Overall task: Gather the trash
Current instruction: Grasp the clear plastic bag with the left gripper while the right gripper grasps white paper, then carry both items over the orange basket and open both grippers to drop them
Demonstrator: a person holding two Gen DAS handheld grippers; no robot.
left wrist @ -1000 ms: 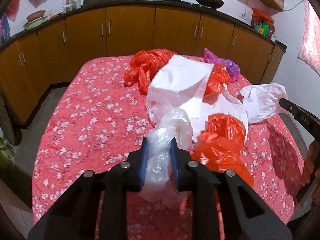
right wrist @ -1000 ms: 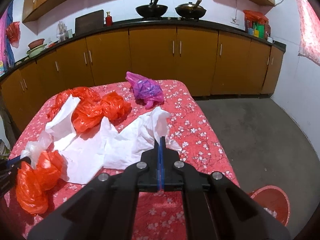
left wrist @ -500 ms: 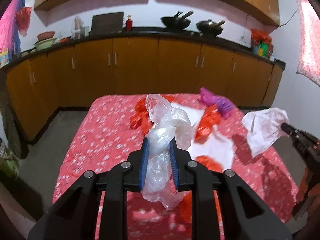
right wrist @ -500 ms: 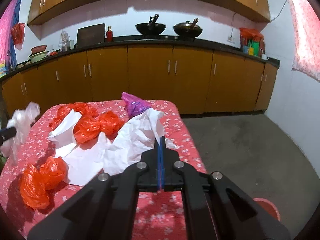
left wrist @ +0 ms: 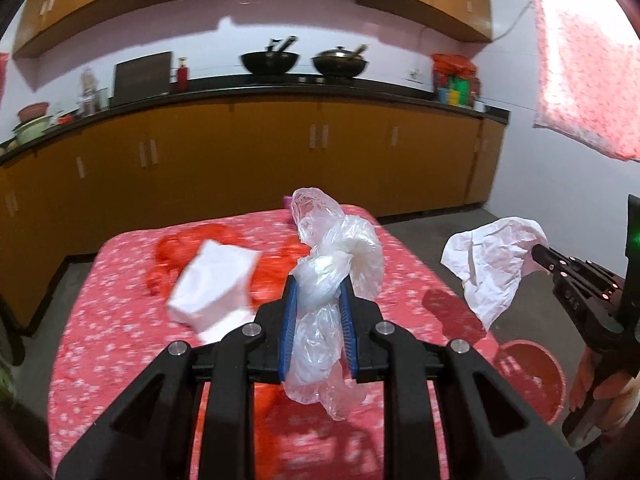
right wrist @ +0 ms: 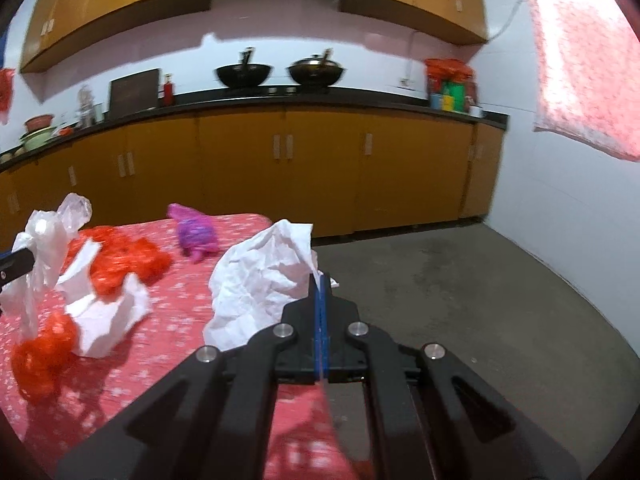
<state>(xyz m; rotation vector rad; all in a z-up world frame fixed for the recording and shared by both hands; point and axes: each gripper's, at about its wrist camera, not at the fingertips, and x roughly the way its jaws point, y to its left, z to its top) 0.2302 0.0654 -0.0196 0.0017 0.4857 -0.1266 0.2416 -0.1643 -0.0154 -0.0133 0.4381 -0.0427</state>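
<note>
Risk — loose plastic bag slipping from left gripper, clamped mid-air over table; right gripper pinches paper edge — could tear short of red bucket, near right.

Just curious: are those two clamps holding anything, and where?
Left hand-held gripper pinches a clear plastic bag around its bunched middle. Right hand-held gripper grips a crumpled white paper by its edge.
</note>
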